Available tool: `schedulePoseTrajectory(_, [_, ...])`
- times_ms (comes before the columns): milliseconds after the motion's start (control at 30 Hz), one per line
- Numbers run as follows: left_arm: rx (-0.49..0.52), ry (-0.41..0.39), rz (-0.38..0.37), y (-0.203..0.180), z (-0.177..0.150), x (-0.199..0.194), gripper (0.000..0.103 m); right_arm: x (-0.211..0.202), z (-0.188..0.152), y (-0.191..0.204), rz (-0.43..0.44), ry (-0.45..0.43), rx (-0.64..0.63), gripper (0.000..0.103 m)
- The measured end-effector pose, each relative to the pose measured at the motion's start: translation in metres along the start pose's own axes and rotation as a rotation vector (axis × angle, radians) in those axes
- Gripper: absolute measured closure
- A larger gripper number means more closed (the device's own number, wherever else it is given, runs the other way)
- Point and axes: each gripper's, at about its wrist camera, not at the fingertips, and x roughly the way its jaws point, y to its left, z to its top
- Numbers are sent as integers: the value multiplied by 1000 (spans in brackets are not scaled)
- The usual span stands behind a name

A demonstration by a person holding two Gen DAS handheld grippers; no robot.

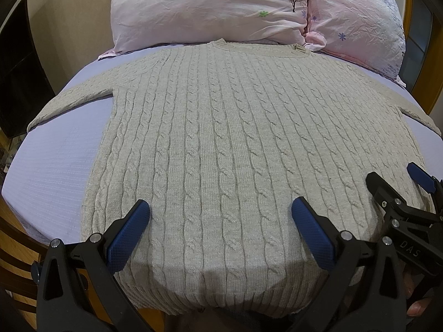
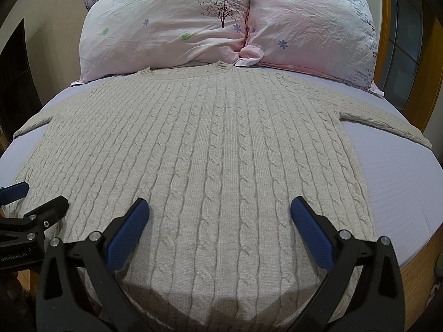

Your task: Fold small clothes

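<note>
We see a beige cable-knit wool sweater (image 1: 210,144) spread flat, front down or up we can't tell, on a bed with a pale lavender fitted sheet (image 1: 55,171). Collar sits at the far end, touching the pillows; ribbed hem hangs at the near edge of the bed, under both cameras. Both sleeves lie out sideways: left sleeve (image 1: 69,102) angles toward the bed's left edge, right sleeve (image 2: 387,127) toward the right edge. Knit looks smooth, no fold in it yet.

Left claw (image 1: 220,215): blue-padded fingers wide apart, nothing between them, hovering over the lower body of the sweater a bit left of centre. We can't tell if the pads touch the knit.

Right claw (image 2: 220,215): same state, fingers spread wide, holding nothing, over the lower body toward the right side. In the left wrist view it shows at the right edge, near the sweater's right lower side (image 1: 415,182); in the right wrist view the left claw shows at the left edge (image 2: 30,199). The two claws sit side by side, close together.

Behind the collar: two crumpled pink pillows with flower and tree print, left pillow (image 2: 166,27) and right pillow (image 2: 313,27), butted against each other. Wooden bed frame (image 2: 420,271) shows at lower right.
</note>
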Motion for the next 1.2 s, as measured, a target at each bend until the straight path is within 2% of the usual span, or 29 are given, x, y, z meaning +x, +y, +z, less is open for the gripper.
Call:
schedulePoseTrajectory(533, [0,-1,0,0,0,0,1,3,-2,3,1,8,-3,2])
schedulePoseTrajectory(1200, [10,0,-6,0,2,-1,1,12,7,6,11,72,-22,2])
